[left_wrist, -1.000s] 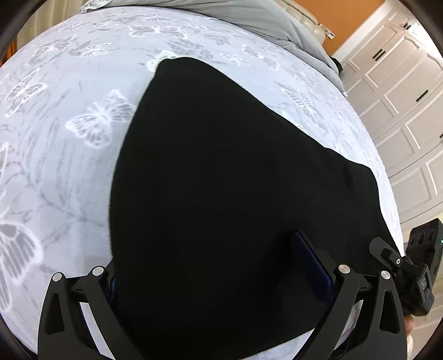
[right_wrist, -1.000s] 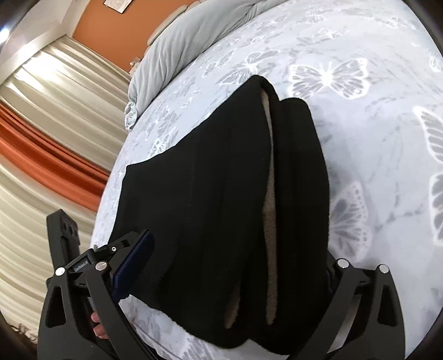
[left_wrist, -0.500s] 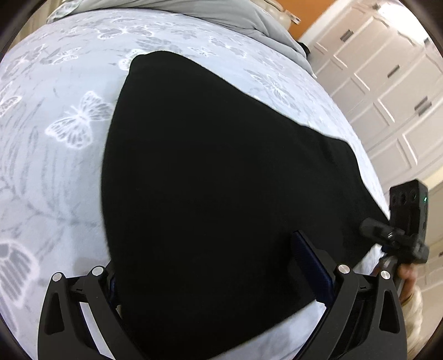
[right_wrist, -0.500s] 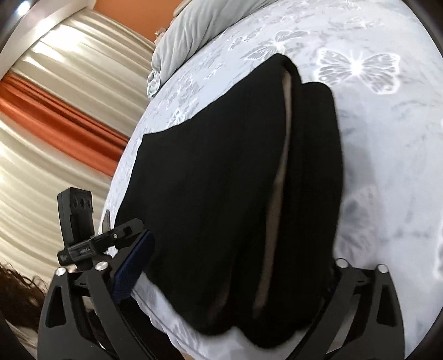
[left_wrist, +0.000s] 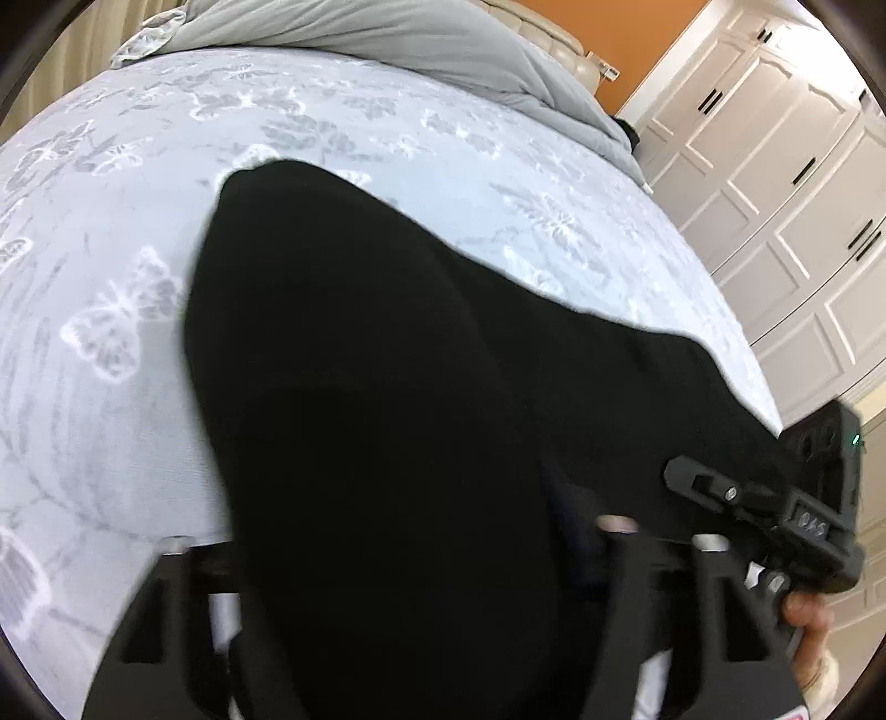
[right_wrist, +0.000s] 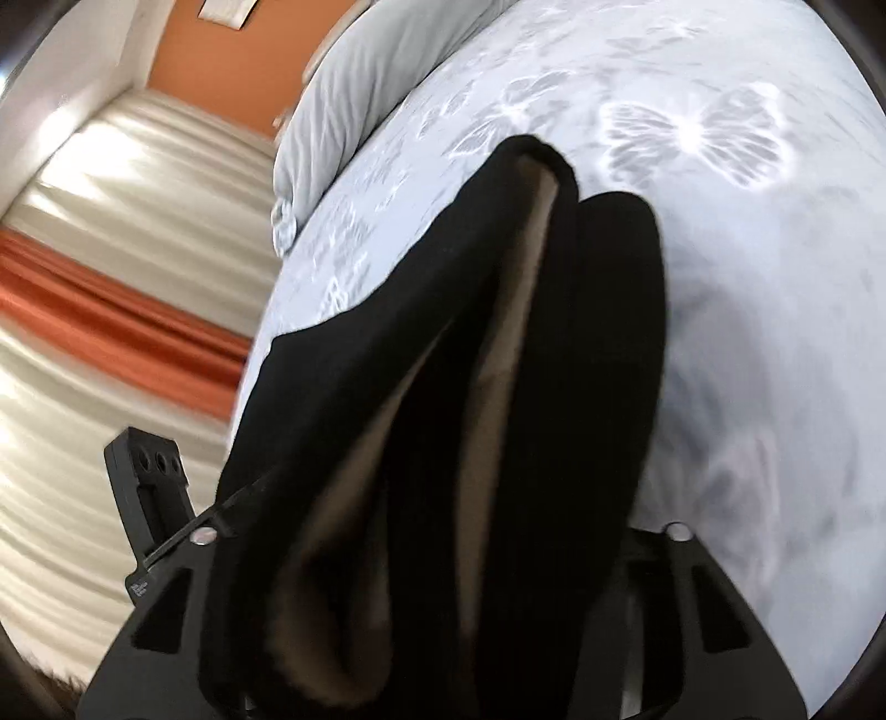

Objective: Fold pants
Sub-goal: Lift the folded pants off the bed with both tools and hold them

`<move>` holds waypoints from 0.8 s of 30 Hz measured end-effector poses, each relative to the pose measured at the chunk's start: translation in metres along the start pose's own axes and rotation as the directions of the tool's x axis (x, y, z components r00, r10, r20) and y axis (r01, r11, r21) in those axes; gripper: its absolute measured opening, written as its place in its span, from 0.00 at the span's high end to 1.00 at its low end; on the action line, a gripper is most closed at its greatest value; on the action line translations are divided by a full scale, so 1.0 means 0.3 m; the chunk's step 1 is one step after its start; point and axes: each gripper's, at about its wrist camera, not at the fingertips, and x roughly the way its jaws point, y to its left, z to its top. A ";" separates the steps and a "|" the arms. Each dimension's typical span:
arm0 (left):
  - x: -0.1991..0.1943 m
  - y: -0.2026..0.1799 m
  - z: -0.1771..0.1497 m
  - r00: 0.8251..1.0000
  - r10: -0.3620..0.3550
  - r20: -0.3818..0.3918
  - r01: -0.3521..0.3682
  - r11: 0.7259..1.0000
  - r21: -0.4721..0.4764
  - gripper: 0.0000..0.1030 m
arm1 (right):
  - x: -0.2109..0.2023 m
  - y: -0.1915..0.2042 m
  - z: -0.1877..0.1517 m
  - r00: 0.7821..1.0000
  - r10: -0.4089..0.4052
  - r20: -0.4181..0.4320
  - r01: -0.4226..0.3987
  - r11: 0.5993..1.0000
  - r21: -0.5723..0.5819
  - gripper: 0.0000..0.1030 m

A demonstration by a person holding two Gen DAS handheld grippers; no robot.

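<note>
Black pants (left_wrist: 360, 360) lie folded lengthwise on the butterfly-print bed sheet (left_wrist: 111, 249). My left gripper (left_wrist: 398, 554) is at their near edge. Its jaws are closing with the cloth bunched between them, and the fabric hides the fingers. In the right wrist view the pants (right_wrist: 387, 360) show a tan lining (right_wrist: 531, 249) between their layers. My right gripper (right_wrist: 432, 554) has its jaws closing on the gathered near end, fingers buried in cloth. Each view shows the other tool: the right gripper (left_wrist: 775, 509), held by a hand (left_wrist: 808, 609), and the left gripper (right_wrist: 149, 498).
A grey duvet (left_wrist: 415, 44) is heaped at the far end of the bed. White wardrobe doors (left_wrist: 775, 166) stand beyond the right side. Cream and orange curtains (right_wrist: 111, 277) hang past the left side of the bed sheet (right_wrist: 747, 277).
Both pairs of jaws have narrowed from wide open onto the cloth. The near edge of the pants has bunched and risen, covering the fingers. The left view has moved up.
</note>
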 end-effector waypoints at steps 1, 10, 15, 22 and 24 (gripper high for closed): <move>-0.031 -0.006 0.004 1.000 -0.002 0.002 0.002 1.000 0.007 0.55 | -0.015 0.020 -0.015 1.000 0.007 0.009 -0.007 1.000 -0.006 0.61; -0.226 0.019 -0.121 0.997 -0.083 -0.001 0.083 0.997 -0.005 0.56 | -0.086 0.038 -0.183 0.996 0.091 -0.019 -0.090 0.995 0.043 0.62; -0.159 0.080 -0.213 0.994 -0.064 -0.086 0.060 0.997 -0.040 0.54 | -0.029 -0.001 -0.190 0.997 0.066 -0.036 -0.062 0.994 0.088 0.62; -0.210 -0.004 -0.172 1.000 0.001 -0.028 0.001 0.999 0.046 0.57 | -0.094 0.056 -0.178 0.996 0.062 0.057 -0.061 0.998 -0.014 0.63; -0.247 -0.032 -0.151 1.000 0.019 0.021 -0.020 0.996 0.088 0.58 | -0.112 0.101 -0.163 0.992 0.077 0.098 -0.071 0.996 -0.057 0.63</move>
